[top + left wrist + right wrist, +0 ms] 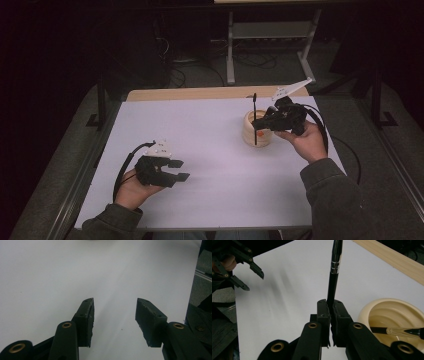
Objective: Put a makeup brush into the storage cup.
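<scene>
right gripper (330,308) is clamped tight on a black pen (335,270), holding it upright just beside the cream cup (257,129) – another pen (398,331) lies across the cup's mouth. left gripper (115,315) hangs over bare white table (210,150) well apart, jaws parted – nothing between them

The bench (210,170) has a plain white top, with a strip of pale wood (210,93) running along its 12 o'clock edge. A cream, ribbed round holder (256,131) stands directly on the white surface toward 2 o'clock, a little in from the wooden strip. In the right gripper view the holder's (392,315) hollow, ridged inside shows, resting on the same white top.
</scene>
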A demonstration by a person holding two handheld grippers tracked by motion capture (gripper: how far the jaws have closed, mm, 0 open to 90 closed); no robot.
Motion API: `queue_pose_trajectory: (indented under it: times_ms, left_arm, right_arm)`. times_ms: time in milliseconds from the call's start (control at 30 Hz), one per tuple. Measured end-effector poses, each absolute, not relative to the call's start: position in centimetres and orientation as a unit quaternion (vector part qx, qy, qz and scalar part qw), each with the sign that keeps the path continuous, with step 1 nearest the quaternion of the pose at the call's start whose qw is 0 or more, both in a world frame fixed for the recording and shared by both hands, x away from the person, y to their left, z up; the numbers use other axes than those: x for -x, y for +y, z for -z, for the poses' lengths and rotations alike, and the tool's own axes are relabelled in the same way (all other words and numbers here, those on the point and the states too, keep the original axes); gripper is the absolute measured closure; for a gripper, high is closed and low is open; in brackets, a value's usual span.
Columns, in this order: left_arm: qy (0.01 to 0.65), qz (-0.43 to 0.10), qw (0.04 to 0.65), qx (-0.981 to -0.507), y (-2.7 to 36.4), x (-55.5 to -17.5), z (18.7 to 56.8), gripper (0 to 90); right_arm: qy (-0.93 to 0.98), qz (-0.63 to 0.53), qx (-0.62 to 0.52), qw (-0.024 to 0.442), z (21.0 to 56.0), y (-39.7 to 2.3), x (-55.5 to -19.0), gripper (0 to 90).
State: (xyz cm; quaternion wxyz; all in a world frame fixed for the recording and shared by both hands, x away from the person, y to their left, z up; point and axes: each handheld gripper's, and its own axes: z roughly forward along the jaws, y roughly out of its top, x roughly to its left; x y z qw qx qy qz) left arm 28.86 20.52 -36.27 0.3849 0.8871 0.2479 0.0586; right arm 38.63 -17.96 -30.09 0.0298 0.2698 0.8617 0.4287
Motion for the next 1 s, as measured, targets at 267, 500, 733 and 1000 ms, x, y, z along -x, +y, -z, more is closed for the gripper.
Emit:
queue_pose_trajectory:
  times_ms: [267, 500, 733, 1000]
  left_arm:
    - [0.253, -0.062, 0.386, -0.885, 21.0, -28.6, 36.6, 48.1]
    - [0.254, -0.063, 0.387, -0.884, 21.5, -28.5, 36.7, 47.4]
    - [0.254, -0.068, 0.383, -0.886, 21.5, -28.4, 36.8, 46.8]
    - [0.258, -0.068, 0.386, -0.883, 21.7, -28.3, 36.9, 46.0]
  right_arm:
    - [0.858, -0.43, -0.279, 0.036, 29.4, -18.2, -39.7, 84.7]
    - [0.852, -0.432, -0.292, 0.041, 28.9, -18.3, -40.9, 84.7]
    - [0.844, -0.431, -0.315, 0.049, 28.6, -18.6, -42.2, 84.7]
    - [0.832, -0.428, -0.346, 0.064, 28.7, -19.3, -43.7, 84.7]
